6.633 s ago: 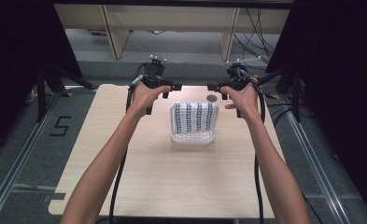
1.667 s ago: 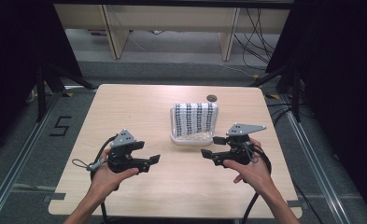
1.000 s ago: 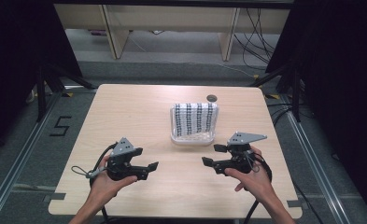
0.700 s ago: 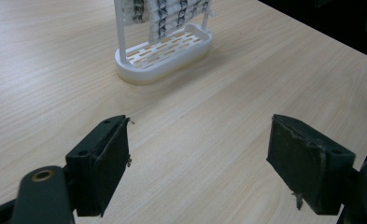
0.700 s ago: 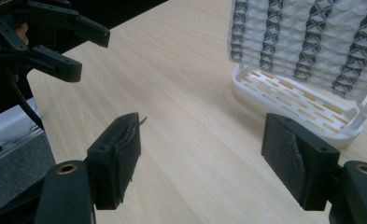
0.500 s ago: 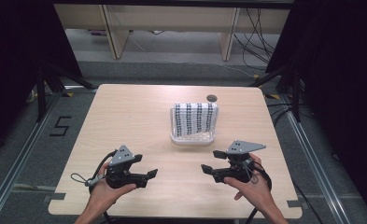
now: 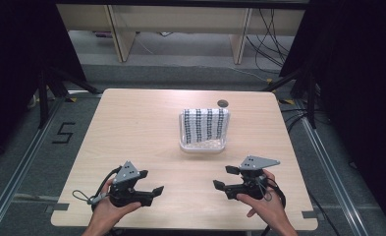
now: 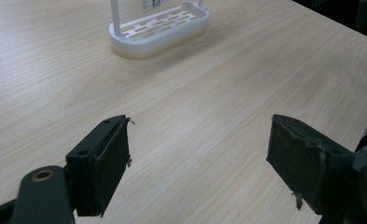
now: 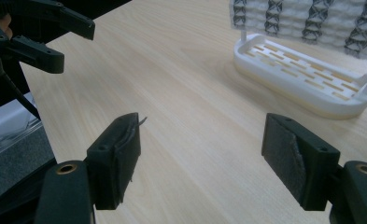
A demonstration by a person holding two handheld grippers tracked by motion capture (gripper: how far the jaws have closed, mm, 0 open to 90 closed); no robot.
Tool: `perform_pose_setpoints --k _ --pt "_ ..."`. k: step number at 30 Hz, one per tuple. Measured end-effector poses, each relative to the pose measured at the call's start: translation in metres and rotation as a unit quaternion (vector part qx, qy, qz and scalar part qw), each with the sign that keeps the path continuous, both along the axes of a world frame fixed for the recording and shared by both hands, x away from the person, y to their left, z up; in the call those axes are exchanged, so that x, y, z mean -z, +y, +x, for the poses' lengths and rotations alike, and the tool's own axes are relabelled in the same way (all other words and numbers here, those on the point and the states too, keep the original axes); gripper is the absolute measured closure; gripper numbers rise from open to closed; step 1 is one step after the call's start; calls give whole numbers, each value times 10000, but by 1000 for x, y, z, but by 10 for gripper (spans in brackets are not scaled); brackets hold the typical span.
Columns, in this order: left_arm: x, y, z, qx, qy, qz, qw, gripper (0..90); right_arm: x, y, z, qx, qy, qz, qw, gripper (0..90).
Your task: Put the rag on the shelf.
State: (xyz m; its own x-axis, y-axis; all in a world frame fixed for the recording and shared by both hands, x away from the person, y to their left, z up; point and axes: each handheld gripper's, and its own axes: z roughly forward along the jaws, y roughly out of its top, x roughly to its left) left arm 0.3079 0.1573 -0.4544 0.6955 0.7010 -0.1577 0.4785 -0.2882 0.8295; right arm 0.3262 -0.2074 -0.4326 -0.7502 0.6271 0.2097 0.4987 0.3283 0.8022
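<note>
Two pairs of jaws stand wide apart and hold nothing; in each gripper view there is only bare wood between the black pads. The left gripper [image 7: 149, 192] rests low at the near left part of the table [image 7: 131, 128], and the right gripper [image 7: 225, 179] at the near right part, both pointing inward toward each other.

The white rack [image 7: 203, 142] stands in the middle of the table, a little toward the far edge and toward the person's right, well apart from both grippers. A cloth with dark stripes [image 7: 204, 125] hangs over its top bar. In the high view the rack's tray runs left to right across the table, so its long side faces the person.

From the right gripper the rack lies ahead and slightly to the left; from the left gripper it lies ahead and clearly to the right. I judge that the right hand [image 7: 264, 209] is nearer, so reaching for the cloth from this side seems the shorter way. A small dark round thing [image 7: 223, 103] sits on the table just behind the rack.
</note>
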Motion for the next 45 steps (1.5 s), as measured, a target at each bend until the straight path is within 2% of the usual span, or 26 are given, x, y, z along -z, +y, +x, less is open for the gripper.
perform_pose_setpoints --k 3,4,5,7,8,9,11,12,13,14,16,17,18,20,22,23,24,26,29,30,31,34,38,40,41,45 --pt "1 -1 -3 3 -10 114 9999 200 4 0 -3 85 59 -22 9999 291" --pt "2 -1 -3 23 -35 90 10000 200 7 -1 0 -16 -149 -96 9998 288" --pt "2 -2 -4 -8 -20 167 9999 200 8 -1 -1 -19 -129 -97 9999 284" --pt "4 -2 -5 67 -59 128 9999 199 11 1 -4 94 -17 -102 9999 256" --pt "4 -2 -7 31 -63 132 9999 200 13 0 -3 41 -122 -221 9997 249" --pt "6 -2 -8 71 -61 156 9998 199 14 1 -5 45 -13 -223 9997 247" --pt "8 -3 -11 58 -78 254 9996 200 19 2 -4 34 -61 -231 9997 228" --pt "9 -3 -11 92 -72 257 9996 200 20 2 -5 71 -46 -341 9994 215" --pt "10 -4 -12 116 -67 275 9995 199 21 3 -6 131 24 -289 9995 206" --pt "11 -3 -13 171 -60 395 9991 199 22 3 -6 86 21 -374 9993 198" --pt "15 -4 -15 99 -39 350 9993 199 25 3 -7 100 -6 -409 9991 195" --pt "16 -3 -14 208 -19 446 9988 199 26 3 -8 76 -14 -453 9989 194" --pt "18 -4 -16 118 6 370 9992 199 27 3 -9 47 7 -479 9988 192" --pt "19 -1 -17 157 -61 529 9985 196 31 4 -12 95 61 -443 9990 192" --pt "21 1 -20 109 -128 679 9975 196 35 3 -11 -26 15 -513 9987 194" --pt "22 2 -21 135 -120 727 9972 194 37 4 -14 100 138 -532 9984 195" --pt "24 3 -22 98 -99 697 9975 192 39 2 -12 36 -17 -643 9979 195" --pt "27 6 -24 40 -64 726 9973 193 41 2 -13 107 59 -754 9971 195" --pt "29 10 -24 20 -118 760 9970 193 44 1 -12 61 -12 -795 9968 195" --pt "29 10 -25 -47 -95 616 9980 193 45 1 -12 47 24 -761 9971 195" --pt "27 13 -24 8 -55 751 9972 193 45 1 -13 99 12 -779 9969 195" --pt "29 13 -24 -20 -62 702 9975 193 46 2 -15 93 -13 -805 9967 196" --pt "31 14 -23 -9 -79 784 9969 193 47 1 -15 68 3 -871 9962 195" --pt "33 13 -23 -96 -73 611 9981 193 47 1 -16 80 11 -866 9962 196" --pt "32 16 -22 14 -27 769 9970 192 48 1 -16 75 11 -868 9962 195" --pt "33 16 -22 -35 -7 770 9970 192 48 1 -15 81 -6 -895 9959 195"
